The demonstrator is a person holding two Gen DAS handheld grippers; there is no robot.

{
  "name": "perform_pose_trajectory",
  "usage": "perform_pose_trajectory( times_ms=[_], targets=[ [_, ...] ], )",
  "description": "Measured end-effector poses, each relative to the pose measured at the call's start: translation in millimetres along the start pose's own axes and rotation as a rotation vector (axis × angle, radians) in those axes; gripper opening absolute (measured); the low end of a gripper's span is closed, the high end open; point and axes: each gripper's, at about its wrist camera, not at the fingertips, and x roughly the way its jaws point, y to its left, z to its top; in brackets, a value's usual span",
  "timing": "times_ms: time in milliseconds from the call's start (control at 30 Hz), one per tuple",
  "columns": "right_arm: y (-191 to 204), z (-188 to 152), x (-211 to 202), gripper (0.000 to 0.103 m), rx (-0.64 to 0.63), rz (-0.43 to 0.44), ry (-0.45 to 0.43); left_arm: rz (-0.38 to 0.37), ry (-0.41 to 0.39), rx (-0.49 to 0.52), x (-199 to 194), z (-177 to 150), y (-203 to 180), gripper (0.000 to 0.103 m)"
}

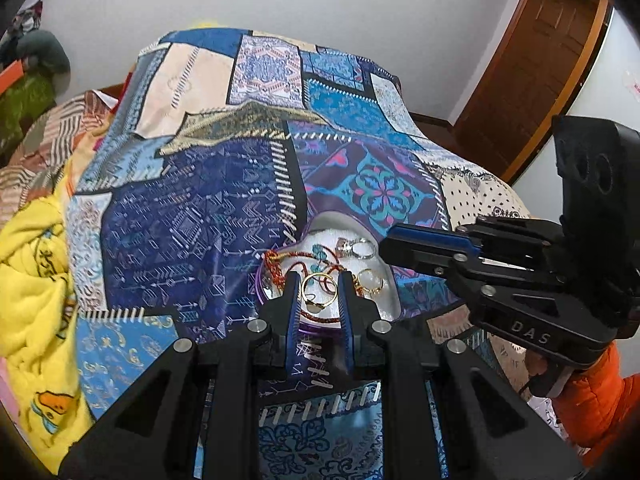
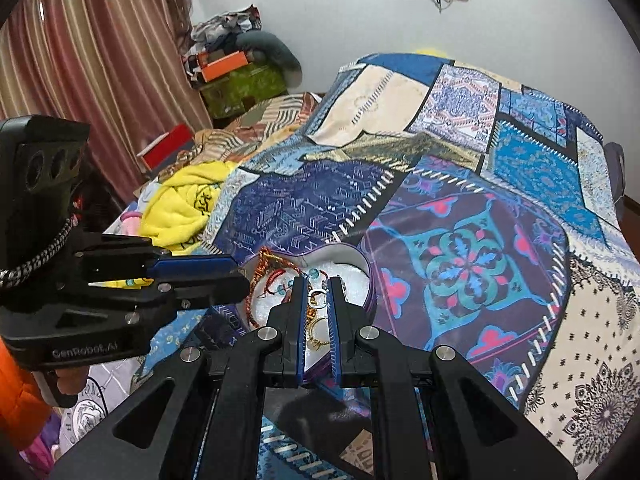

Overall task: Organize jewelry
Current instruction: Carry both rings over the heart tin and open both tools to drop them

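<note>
A heart-shaped tin (image 1: 394,300) with a purple rim and white lining lies on the bed. It holds red thread bracelets (image 1: 304,258), silver rings (image 1: 360,248) and gold rings (image 1: 370,280). My left gripper (image 1: 319,282) hangs over the tin's near edge, and a gold ring (image 1: 318,292) spans the narrow gap between its pads. My right gripper (image 1: 384,248) reaches in from the right, shut, its tip beside the silver rings. In the right wrist view the right gripper (image 2: 318,284) is over the tin (image 2: 370,280), with small gold pieces (image 2: 318,326) seen in its gap, and the left gripper (image 2: 242,278) is at the tin's left edge.
A blue patchwork bedspread (image 1: 192,224) covers the bed. A yellow blanket (image 1: 36,248) is bunched at its left side. An orange sleeve (image 1: 592,400) holds the right gripper. A wooden door (image 1: 532,60) stands far right; curtains (image 2: 100,60) and stacked boxes (image 2: 232,76) stand beyond the bed.
</note>
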Motion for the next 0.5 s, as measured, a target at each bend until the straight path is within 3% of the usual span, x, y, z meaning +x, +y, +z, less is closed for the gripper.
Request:
perform_pose_trajectory(
  times_ms=[500],
  targets=[
    [-1.4, -1.0, 20.0, 0.009, -0.012, 0.004, 0.037, 0.013, 0.005, 0.042, 15.0, -4.3, -8.1, 0.017]
  ],
)
